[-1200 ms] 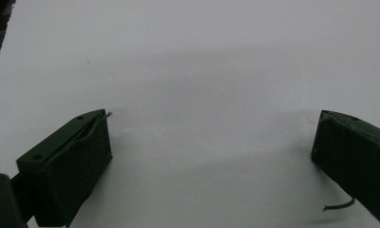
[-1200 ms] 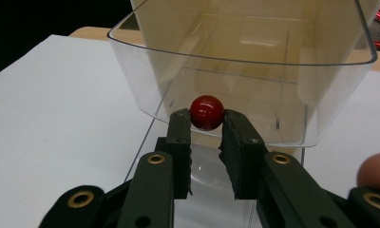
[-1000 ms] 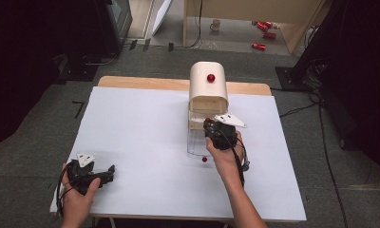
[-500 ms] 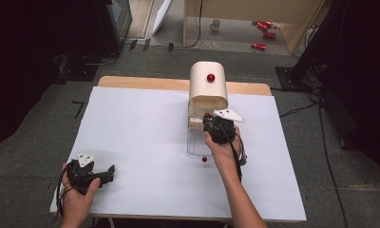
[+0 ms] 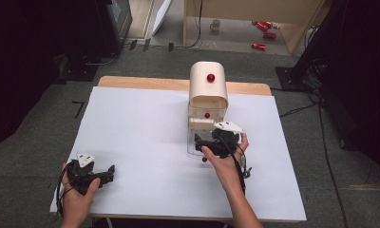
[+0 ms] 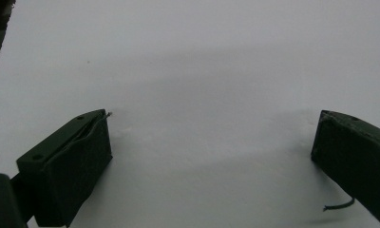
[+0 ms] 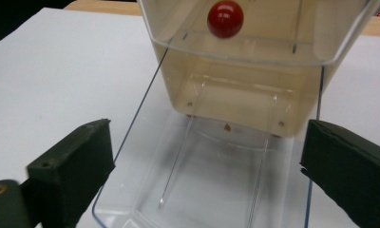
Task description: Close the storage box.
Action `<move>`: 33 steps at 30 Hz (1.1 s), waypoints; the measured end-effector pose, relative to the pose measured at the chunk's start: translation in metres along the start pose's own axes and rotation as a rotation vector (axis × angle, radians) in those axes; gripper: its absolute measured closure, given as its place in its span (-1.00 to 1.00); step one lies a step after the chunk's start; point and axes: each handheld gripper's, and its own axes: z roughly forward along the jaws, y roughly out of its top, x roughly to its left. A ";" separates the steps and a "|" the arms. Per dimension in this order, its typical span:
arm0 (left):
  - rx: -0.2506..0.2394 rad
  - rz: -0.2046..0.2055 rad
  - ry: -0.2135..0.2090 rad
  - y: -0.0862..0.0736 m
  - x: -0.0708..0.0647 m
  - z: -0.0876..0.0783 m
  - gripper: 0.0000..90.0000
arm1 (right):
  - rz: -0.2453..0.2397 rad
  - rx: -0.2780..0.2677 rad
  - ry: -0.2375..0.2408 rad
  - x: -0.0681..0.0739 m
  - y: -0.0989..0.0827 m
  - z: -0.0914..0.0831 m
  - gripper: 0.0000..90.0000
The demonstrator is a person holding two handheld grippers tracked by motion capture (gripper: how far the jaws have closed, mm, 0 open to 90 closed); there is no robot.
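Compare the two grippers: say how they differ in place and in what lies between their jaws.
The left gripper rests near the table's near left corner; the right gripper is at the clear drawer pulled out of the cream box. Between the left gripper's jaws lies bare white table; the right gripper's jaws straddle the drawer without touching it. Both are open, and each is held in a hand.

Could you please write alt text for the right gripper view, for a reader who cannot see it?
A clear plastic drawer, pulled out of a cream cabinet, lies between the right gripper's two open black jaws. A red ball knob sits on another clear drawer above, and white table surrounds it.
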 end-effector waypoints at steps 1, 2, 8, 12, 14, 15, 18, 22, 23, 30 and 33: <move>0.000 0.000 0.000 0.000 0.000 0.000 -1.00 | -0.002 0.000 0.001 0.000 -0.002 -0.002 -0.97; 0.000 0.001 0.000 0.000 0.000 0.000 -1.00 | -0.001 0.000 -0.001 0.000 -0.006 -0.005 -0.98; 0.001 0.001 0.000 0.000 0.000 0.000 -1.00 | 0.008 0.020 -0.008 0.001 -0.026 -0.015 -1.00; 0.000 0.001 0.000 0.000 0.000 0.000 -1.00 | 0.006 0.027 -0.023 0.000 -0.040 -0.022 -1.00; 0.000 0.001 0.000 0.000 0.000 0.000 -1.00 | 0.012 0.029 -0.025 0.001 -0.046 -0.026 -1.00; 0.000 0.000 0.000 0.000 0.000 0.000 -1.00 | 0.016 0.032 -0.024 0.001 -0.052 -0.029 -1.00; 0.001 0.001 0.000 0.000 0.000 0.000 -1.00 | 0.020 0.039 -0.031 0.003 -0.059 -0.031 -1.00; 0.001 0.001 0.000 0.000 0.000 0.000 -1.00 | 0.018 0.058 -0.037 0.004 -0.073 -0.031 -1.00; 0.001 0.001 0.000 0.000 0.000 0.000 -1.00 | 0.023 0.062 -0.041 0.004 -0.076 -0.031 -1.00; 0.001 0.001 0.000 0.000 0.000 0.000 -1.00 | 0.037 0.099 -0.061 0.007 -0.096 -0.023 -0.95; 0.001 0.001 0.000 0.000 0.000 0.000 -1.00 | 0.036 0.102 -0.095 0.008 -0.101 -0.020 -0.77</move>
